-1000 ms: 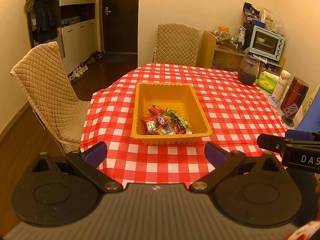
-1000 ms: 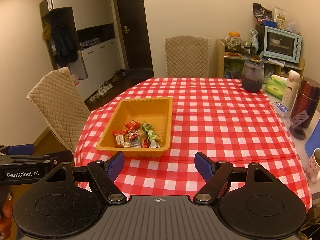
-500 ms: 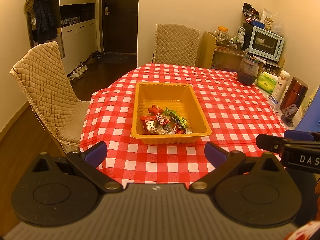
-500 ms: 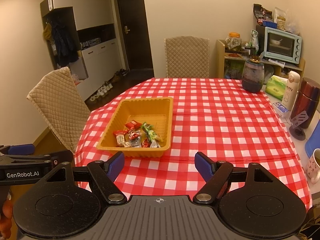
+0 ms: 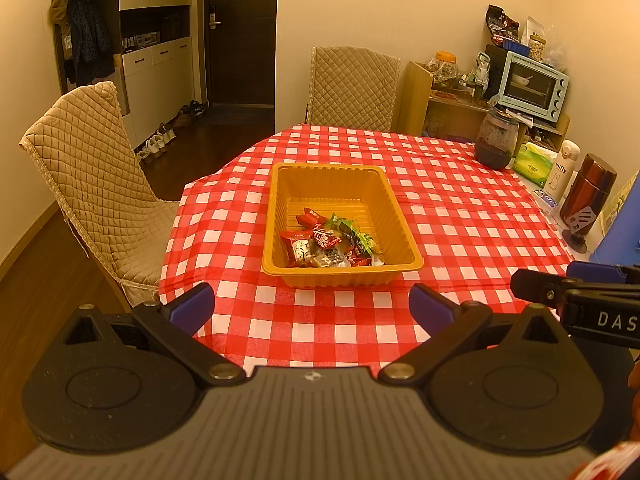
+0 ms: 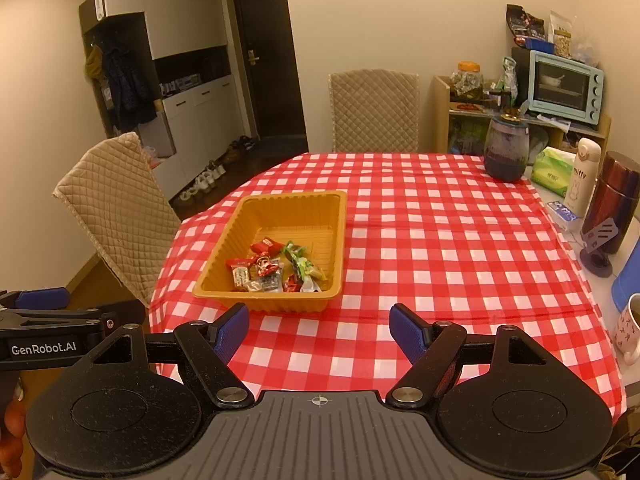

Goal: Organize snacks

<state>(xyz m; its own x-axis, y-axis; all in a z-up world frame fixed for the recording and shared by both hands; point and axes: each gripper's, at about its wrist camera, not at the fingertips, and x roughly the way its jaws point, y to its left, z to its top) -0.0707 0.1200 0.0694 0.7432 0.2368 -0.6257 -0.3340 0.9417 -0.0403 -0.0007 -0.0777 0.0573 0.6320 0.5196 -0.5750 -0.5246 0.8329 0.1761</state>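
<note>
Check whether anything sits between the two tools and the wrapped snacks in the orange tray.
Nothing visible does. The left tool and right tool hover open over bare red-and-white checked tablecloth. The small wrapped snacks lie in the orange plastic tray's near end; only its low front wall must be cleared.

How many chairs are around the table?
2. One quilted chair stands at the table's left side; the other at its far end. The near side is out of view, so more may be hidden.

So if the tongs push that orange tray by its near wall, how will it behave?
The orange tray looks like thin ribbed plastic, so its wall may flex. It holds only a few wrapped snacks, so it is probably light and would likely slide on the checked tablecloth rather than tip.
</note>
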